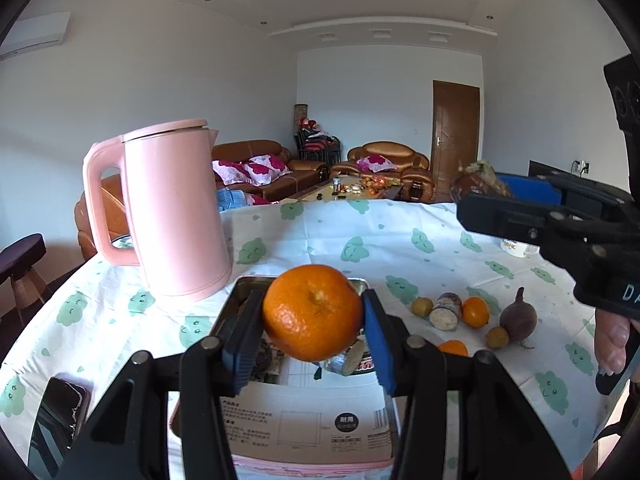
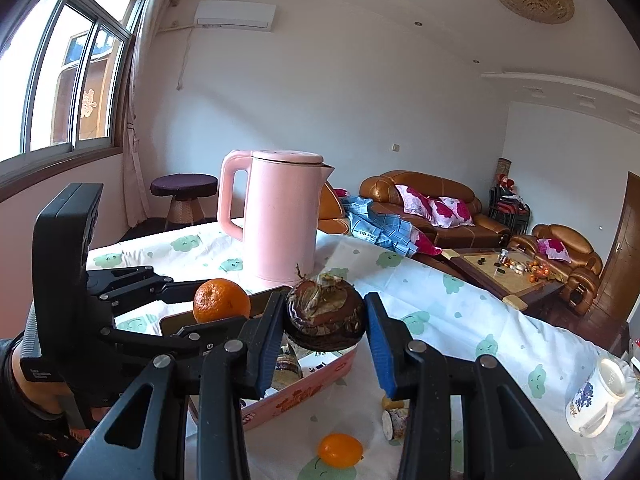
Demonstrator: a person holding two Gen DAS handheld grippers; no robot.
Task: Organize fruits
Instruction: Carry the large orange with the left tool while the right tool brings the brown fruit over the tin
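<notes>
While an orange (image 1: 313, 312) is clamped between the pads of the left gripper (image 1: 310, 334) above the pink box (image 2: 296, 394), a brown bulb (image 2: 325, 316) is gripped by the right gripper (image 2: 325, 336) beside it, over the tablecloth (image 1: 400, 240); a pink kettle (image 1: 176, 208) is seen behind.

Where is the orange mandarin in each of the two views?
Left wrist view: mandarin at centre, held in the left gripper.
Right wrist view: mandarin left of centre, in front of the kettle.
Shared landmark: pink kettle.
</notes>
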